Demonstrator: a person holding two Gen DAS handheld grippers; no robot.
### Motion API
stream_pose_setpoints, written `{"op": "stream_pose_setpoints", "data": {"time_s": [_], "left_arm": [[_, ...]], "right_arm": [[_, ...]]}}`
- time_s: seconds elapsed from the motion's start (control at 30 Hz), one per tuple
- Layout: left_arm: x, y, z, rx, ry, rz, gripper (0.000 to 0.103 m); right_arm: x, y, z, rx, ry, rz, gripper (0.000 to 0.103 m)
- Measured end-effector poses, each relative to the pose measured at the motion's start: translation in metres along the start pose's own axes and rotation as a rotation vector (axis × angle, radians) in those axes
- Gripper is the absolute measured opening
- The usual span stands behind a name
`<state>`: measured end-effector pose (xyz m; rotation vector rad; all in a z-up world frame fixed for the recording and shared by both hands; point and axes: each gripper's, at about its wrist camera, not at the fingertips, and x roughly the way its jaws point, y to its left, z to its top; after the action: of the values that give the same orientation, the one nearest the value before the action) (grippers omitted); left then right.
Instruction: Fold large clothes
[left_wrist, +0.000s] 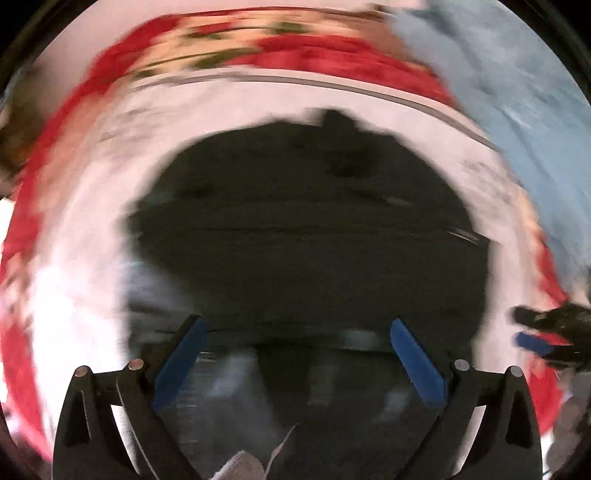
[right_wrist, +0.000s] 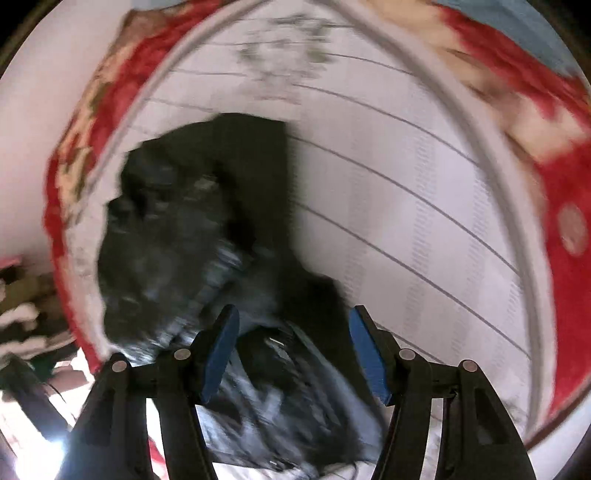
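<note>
A dark, nearly black garment (left_wrist: 306, 221) lies bunched on a white sheet (left_wrist: 74, 295), blurred by motion. My left gripper (left_wrist: 297, 323) hangs above its near part with its blue pads (left_wrist: 417, 365) far apart and nothing pressed between them. The right wrist view shows the same garment (right_wrist: 177, 236) as a crumpled heap with a shiny grey part near the camera. My right gripper (right_wrist: 291, 314) stands over that near part, jaws apart, pads touching no cloth. The right gripper (left_wrist: 526, 328) also shows at the left view's right edge.
The sheet (right_wrist: 424, 184) is white with thin dark stripes. A red floral blanket (right_wrist: 565, 221) rings it, also visible as a red band (left_wrist: 295, 48) at the far side. Light blue fabric (left_wrist: 517, 74) lies at the back right. Assorted clutter (right_wrist: 22, 317) sits off the left edge.
</note>
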<state>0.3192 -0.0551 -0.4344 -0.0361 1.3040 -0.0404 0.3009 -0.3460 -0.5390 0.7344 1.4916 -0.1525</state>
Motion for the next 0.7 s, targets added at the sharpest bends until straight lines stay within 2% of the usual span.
{"op": "stream_pose_setpoints", "data": {"time_s": [0.03, 0.1, 0.2, 0.23, 0.27, 0.3, 0.37, 0.53, 0.6, 0.63, 0.7], "left_arm": [[0.002, 0.019, 0.002, -0.041, -0.010, 0.049, 0.102], [0.014, 0.052, 0.008, -0.102, -0.007, 0.157, 0.102], [0.034, 0.091, 0.016, -0.181, 0.015, 0.267, 0.102], [0.039, 0.099, 0.017, -0.197, 0.022, 0.270, 0.102], [0.042, 0.106, 0.019, -0.216, 0.026, 0.279, 0.102], [0.044, 0.110, 0.020, -0.227, 0.025, 0.289, 0.102], [0.045, 0.112, 0.025, -0.228, 0.019, 0.290, 0.102], [0.056, 0.108, 0.035, -0.182, 0.019, 0.310, 0.102], [0.076, 0.110, 0.039, -0.163, 0.056, 0.318, 0.102], [0.091, 0.112, 0.040, -0.154, 0.079, 0.330, 0.103], [0.104, 0.116, 0.043, -0.152, 0.074, 0.303, 0.103]], "right_arm": [[0.007, 0.017, -0.002, -0.016, -0.002, 0.008, 0.064], [0.023, 0.039, 0.019, -0.073, -0.017, 0.017, 0.064], [0.059, 0.066, 0.041, -0.146, 0.000, -0.055, 0.063], [0.075, 0.072, 0.044, -0.175, 0.022, -0.098, 0.059], [0.083, 0.076, 0.045, -0.198, 0.027, -0.140, 0.030], [0.084, 0.079, 0.044, -0.216, -0.003, -0.197, 0.011], [0.076, 0.081, 0.042, -0.226, -0.041, -0.206, 0.005], [0.032, 0.058, 0.027, -0.119, -0.128, -0.193, 0.004], [0.030, 0.046, 0.024, -0.089, -0.146, -0.247, 0.004], [0.035, 0.043, 0.024, -0.098, -0.140, -0.257, 0.004], [0.053, 0.039, 0.029, -0.103, -0.075, -0.255, 0.006]]}}
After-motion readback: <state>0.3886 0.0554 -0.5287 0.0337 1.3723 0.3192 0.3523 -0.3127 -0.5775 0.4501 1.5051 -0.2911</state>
